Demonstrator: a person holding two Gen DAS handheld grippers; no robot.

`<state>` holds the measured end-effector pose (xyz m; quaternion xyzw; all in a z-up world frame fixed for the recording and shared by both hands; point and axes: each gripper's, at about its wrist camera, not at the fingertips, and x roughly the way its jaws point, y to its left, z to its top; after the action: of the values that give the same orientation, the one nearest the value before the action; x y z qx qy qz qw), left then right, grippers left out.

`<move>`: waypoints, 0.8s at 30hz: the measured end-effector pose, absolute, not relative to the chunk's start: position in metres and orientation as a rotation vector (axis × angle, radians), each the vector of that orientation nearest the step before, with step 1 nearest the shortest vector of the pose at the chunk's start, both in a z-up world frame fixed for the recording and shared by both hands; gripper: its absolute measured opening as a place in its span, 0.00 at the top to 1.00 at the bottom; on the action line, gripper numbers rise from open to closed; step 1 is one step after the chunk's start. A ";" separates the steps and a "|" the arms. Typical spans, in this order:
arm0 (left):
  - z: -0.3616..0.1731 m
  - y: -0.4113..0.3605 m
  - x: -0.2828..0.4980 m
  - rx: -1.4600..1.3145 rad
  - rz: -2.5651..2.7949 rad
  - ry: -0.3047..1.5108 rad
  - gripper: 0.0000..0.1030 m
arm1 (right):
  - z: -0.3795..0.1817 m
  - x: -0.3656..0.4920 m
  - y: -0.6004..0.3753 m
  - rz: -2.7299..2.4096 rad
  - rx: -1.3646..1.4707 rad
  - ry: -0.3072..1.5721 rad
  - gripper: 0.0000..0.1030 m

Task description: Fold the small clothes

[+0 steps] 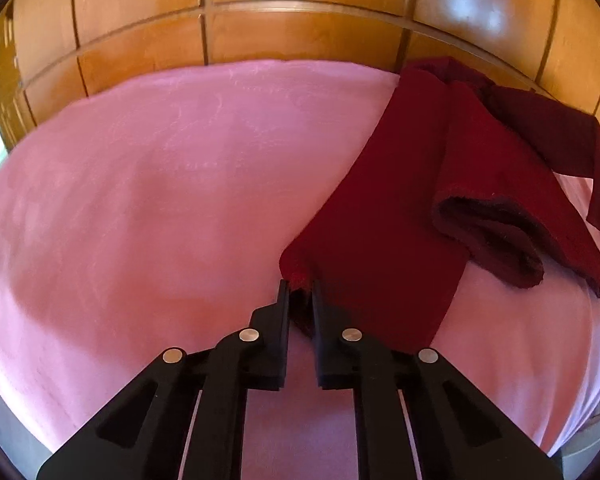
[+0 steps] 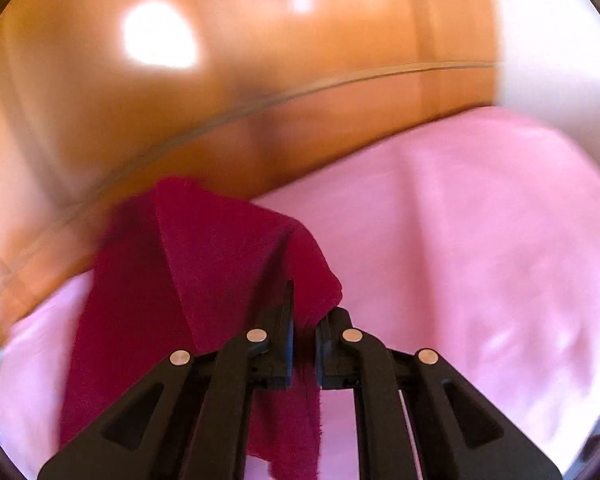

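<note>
A dark red garment (image 1: 384, 216) lay across the right side of a pink-covered bed (image 1: 160, 200), reaching toward the wooden headboard (image 1: 300, 36) at the far edge. Soft and light, it looked likely to sag and was best gripped at corners or hems. The left gripper (image 1: 300, 286) was clamped on its near corner; the right gripper (image 2: 306, 312) pinched a lifted, draping fold.

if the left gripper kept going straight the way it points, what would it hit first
The left gripper is already shut on a corner of the dark red knitted garment, so it meets more of that first. Beyond lie the pink bedsheet and wooden panelled headboard; depth is unclear.
</note>
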<state>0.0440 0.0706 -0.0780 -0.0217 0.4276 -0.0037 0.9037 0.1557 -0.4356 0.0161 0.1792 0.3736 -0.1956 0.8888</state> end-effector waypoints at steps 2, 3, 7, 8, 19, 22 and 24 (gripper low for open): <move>-0.068 0.071 0.047 -0.023 -0.006 0.859 0.93 | 0.008 0.165 -0.456 -0.452 0.378 0.800 0.92; -0.062 0.075 0.051 -0.017 0.008 0.847 0.93 | 0.004 0.165 -0.467 -0.460 0.391 0.808 0.78; -0.036 0.103 0.075 0.012 0.110 0.783 0.93 | 0.007 0.147 -0.470 -0.533 0.342 0.758 0.16; -0.028 0.111 0.084 0.027 0.144 0.759 0.93 | 0.009 0.142 -0.469 -0.532 0.332 0.748 0.09; 0.049 0.187 0.156 -0.272 0.231 0.614 0.39 | 0.000 0.059 -0.378 -0.168 0.295 0.874 0.13; 0.009 0.154 0.136 -0.363 -0.012 0.725 0.36 | -0.027 0.054 -0.332 -0.006 0.359 0.973 0.26; -0.030 0.121 0.115 -0.426 -0.204 0.846 0.36 | -0.040 0.056 -0.308 0.055 0.383 1.015 0.31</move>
<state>0.1148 0.1210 -0.0295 -0.2045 0.4068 -0.0980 0.8849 0.0562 -0.3076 -0.0400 0.1822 0.4827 0.0263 0.8562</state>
